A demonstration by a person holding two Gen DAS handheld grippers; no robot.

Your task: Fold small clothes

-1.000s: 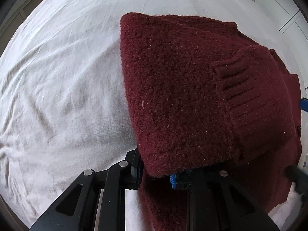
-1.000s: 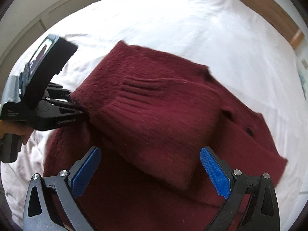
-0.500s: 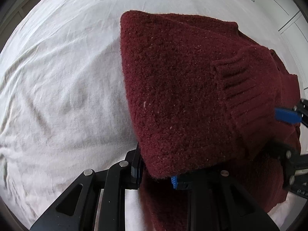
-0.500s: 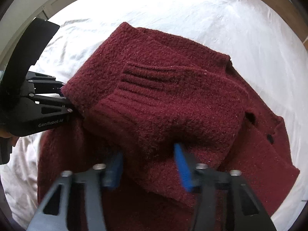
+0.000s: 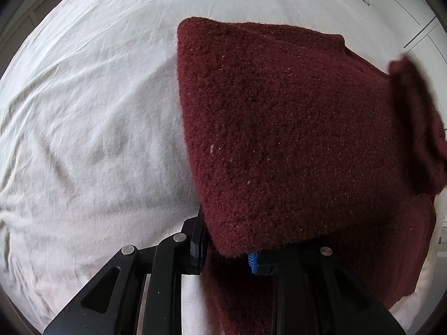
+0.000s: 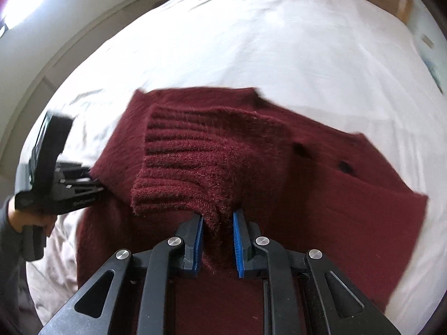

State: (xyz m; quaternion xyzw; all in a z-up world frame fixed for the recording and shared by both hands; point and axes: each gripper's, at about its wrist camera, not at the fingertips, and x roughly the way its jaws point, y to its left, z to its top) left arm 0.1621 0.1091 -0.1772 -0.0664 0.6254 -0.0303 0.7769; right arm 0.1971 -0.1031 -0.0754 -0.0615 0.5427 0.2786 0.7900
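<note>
White bedsheet (image 6: 279,42) is bearing a maroon cardigan (image 5: 279,139), the left gripper (image 5: 226,254) pinching its fold while the right gripper (image 6: 217,240), jaws just closing, is clamping its ribbed cuff (image 6: 181,164)

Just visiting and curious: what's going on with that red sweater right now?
Left gripper shut on sweater edge. Right gripper just closed, pinching the ribbed cuff. Nothing in the way.
</note>
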